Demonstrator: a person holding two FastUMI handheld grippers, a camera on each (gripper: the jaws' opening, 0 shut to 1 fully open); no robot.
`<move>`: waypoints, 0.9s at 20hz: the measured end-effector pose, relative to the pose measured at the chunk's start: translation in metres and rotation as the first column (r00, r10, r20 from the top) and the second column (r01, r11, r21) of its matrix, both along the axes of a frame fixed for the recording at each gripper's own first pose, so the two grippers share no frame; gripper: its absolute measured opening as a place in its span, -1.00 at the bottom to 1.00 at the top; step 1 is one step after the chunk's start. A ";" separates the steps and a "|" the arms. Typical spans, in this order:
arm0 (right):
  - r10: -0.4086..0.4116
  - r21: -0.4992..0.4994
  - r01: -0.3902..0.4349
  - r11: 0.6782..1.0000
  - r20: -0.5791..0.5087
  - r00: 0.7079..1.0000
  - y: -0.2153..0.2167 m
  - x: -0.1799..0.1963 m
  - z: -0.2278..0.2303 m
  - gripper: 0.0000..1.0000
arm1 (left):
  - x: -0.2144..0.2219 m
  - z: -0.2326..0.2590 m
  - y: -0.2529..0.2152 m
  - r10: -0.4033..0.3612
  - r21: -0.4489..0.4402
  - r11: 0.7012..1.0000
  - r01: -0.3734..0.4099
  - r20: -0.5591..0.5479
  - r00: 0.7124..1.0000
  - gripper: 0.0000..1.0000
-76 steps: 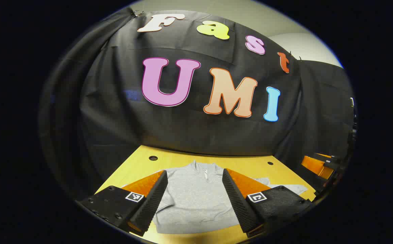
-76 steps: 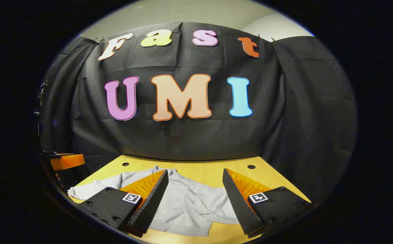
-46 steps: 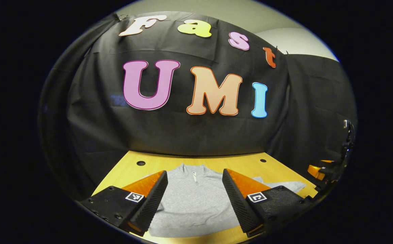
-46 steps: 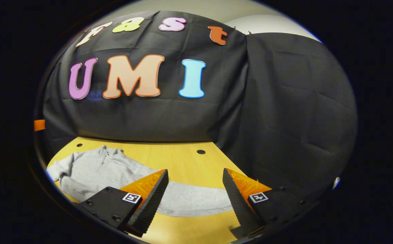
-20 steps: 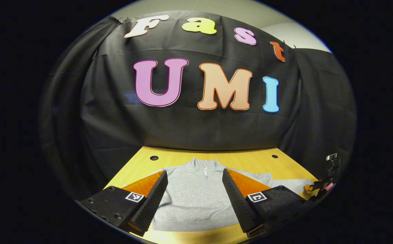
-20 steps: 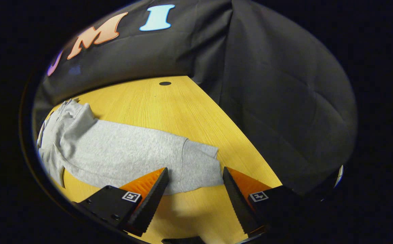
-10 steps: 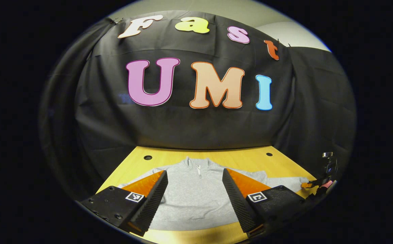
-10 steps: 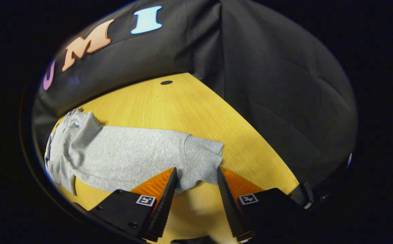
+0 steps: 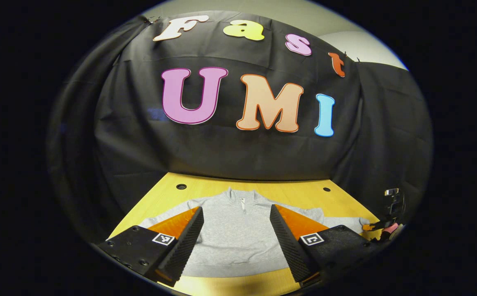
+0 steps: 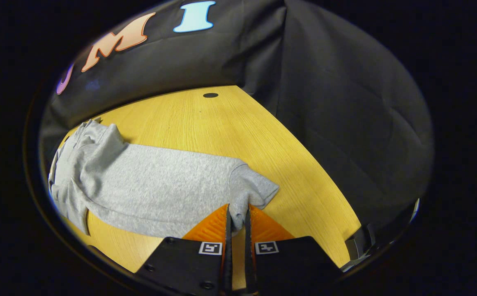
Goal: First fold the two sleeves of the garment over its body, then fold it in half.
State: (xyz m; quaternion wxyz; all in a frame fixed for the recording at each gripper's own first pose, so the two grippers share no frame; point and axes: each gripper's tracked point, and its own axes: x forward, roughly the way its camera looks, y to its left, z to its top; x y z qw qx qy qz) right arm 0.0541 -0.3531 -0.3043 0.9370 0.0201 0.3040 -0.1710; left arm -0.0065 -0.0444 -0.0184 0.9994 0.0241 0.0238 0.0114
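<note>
So the grey sweatshirt (image 9: 234, 230) lies flat on the yellow tabletop (image 10: 205, 123), collar toward the black cloth wall, both sleeves spread out to the sides. The right gripper (image 10: 237, 218) has its fingers pressed together on the cuff (image 10: 250, 191) of one sleeve, pinching it right at the edge. The left gripper (image 9: 235, 234) hangs over the sweatshirt's body with fingers spread wide, gripping nothing.

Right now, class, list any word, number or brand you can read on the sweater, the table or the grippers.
On the sweater: no print or brand shows.
On the table: none.
On the left gripper and right gripper: square pattern tags, no words or numbers.
</note>
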 end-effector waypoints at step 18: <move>-0.018 -0.012 0.020 1.000 0.137 0.990 0.132 0.019 0.072 -0.70 | -0.036 -0.026 0.069 -0.003 0.032 0.999 0.005 -0.054 0.999 0.90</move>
